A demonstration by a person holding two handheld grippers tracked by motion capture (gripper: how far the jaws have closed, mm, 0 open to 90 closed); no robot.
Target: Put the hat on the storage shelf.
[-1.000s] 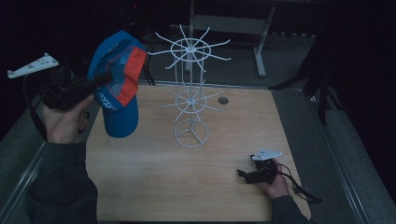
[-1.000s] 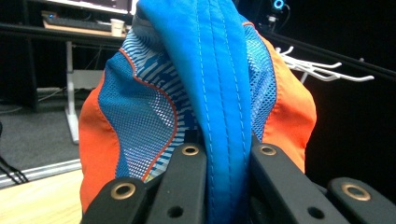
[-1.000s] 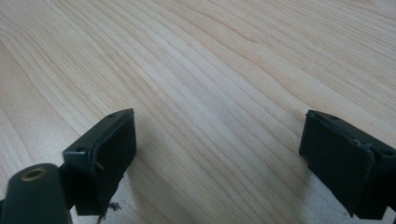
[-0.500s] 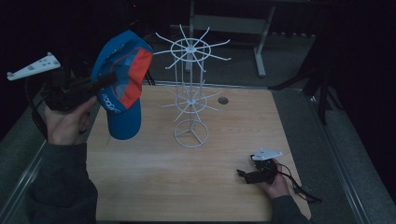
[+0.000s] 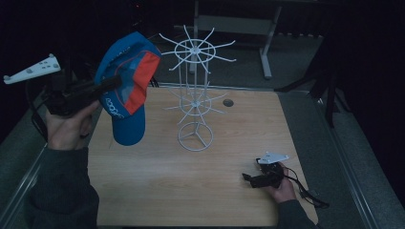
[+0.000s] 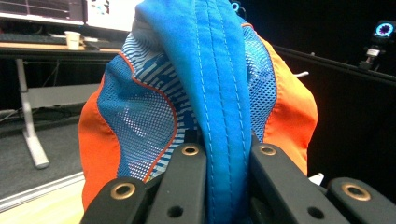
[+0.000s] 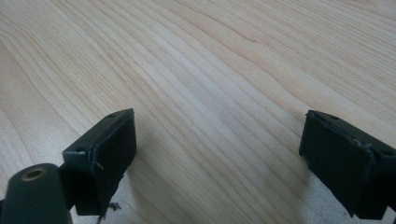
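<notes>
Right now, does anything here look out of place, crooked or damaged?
Nothing stands out. The left gripper is shut on the blue and orange cap, held up beside the white wire rack, which stands upright. The right gripper rests open on the wooden table.

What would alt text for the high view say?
The left gripper holds a blue and orange cap up beside a white wire rack standing on a wooden table. The right gripper rests low on the table.

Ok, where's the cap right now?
High view, left side: the blue-and-orange cap hangs clamped in the left gripper, off the table, just left of the white wire rack.
</notes>
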